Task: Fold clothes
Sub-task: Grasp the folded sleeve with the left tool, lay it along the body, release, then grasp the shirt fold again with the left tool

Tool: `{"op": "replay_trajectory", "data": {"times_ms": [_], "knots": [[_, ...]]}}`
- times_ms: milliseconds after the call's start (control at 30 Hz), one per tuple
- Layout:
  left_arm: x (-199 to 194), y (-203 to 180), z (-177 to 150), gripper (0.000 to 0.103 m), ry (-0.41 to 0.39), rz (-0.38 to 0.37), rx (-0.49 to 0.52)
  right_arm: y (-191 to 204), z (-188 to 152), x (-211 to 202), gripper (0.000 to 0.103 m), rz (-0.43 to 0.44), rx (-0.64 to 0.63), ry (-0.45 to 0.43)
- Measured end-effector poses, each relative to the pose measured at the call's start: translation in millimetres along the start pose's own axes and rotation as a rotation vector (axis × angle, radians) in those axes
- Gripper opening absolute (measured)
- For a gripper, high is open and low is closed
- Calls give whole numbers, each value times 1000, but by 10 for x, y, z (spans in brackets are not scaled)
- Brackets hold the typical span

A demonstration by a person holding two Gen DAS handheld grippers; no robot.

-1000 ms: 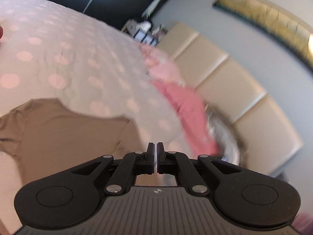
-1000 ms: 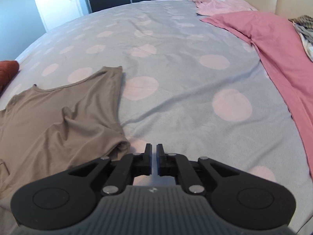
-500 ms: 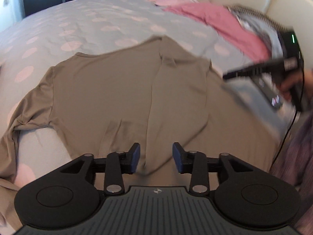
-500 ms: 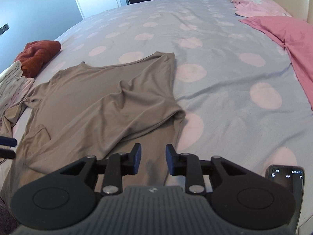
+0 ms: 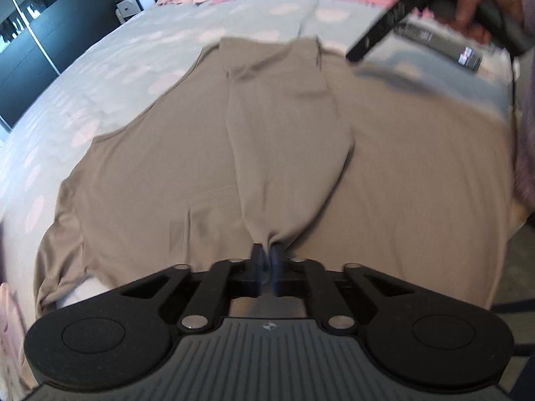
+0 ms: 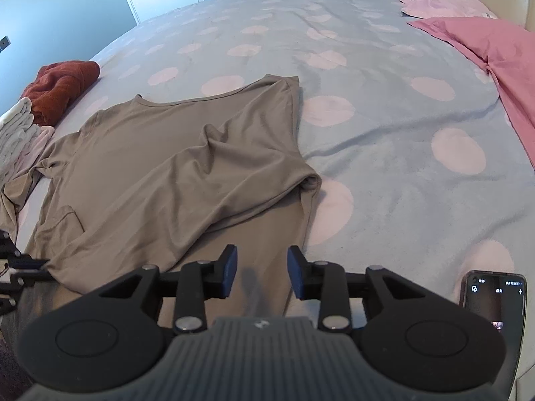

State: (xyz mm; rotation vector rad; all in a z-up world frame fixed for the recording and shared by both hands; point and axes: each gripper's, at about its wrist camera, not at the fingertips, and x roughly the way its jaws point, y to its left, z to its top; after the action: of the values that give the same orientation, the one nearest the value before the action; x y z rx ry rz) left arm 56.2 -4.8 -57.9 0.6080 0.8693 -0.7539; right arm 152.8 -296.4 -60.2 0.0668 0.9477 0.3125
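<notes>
Soft daylight, motion blur, fisheye warp.

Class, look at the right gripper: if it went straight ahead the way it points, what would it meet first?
Most likely the brown shirt, which lies directly ahead of the open right gripper; depth is hard to judge.

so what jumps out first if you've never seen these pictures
A taupe t-shirt lies spread on the polka-dot bedspread, one side flopped over in a long fold. The left gripper is shut on a pinch of that fold at the shirt's near edge, while the right gripper hangs open over the hem. A phone with a lit screen lies at the bed's near right edge.
</notes>
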Motion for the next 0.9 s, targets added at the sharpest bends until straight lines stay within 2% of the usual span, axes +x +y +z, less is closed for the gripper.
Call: {"op": "replay_trajectory", "data": {"times_ms": [67, 233, 333, 433, 500, 567, 600, 667, 767, 900], "knots": [[-106, 106, 101, 1, -36, -74, -75, -7, -2, 18, 36, -4, 0, 7], [-419, 532, 279, 1, -186, -263, -367, -12, -12, 69, 37, -7, -6, 25], [-443, 849, 258, 1, -232, -317, -564, 10, -6, 98, 37, -5, -11, 34], [-210, 1068, 181, 1, -121, -248, -631, 42, 13, 111, 37, 5, -18, 34], [-22, 1170, 75, 2, -25, -168, -696, 61, 25, 116, 37, 8, -25, 34], [104, 1245, -55, 5, 33, -105, -755, 85, 37, 118, 38, 8, -35, 32], [128, 1268, -97, 7, 48, -77, -762, 91, 39, 117, 38, 8, -39, 30], [110, 1258, -125, 17, 54, -40, -744, 104, 42, 115, 38, 8, -46, 28], [8, 1175, -105, 19, 24, -36, -702, 115, 44, 128, 38, 15, -49, 31], [-76, 881, 17, 19, -3, -56, -530, 134, 43, 146, 38, 18, -56, 35]]}}
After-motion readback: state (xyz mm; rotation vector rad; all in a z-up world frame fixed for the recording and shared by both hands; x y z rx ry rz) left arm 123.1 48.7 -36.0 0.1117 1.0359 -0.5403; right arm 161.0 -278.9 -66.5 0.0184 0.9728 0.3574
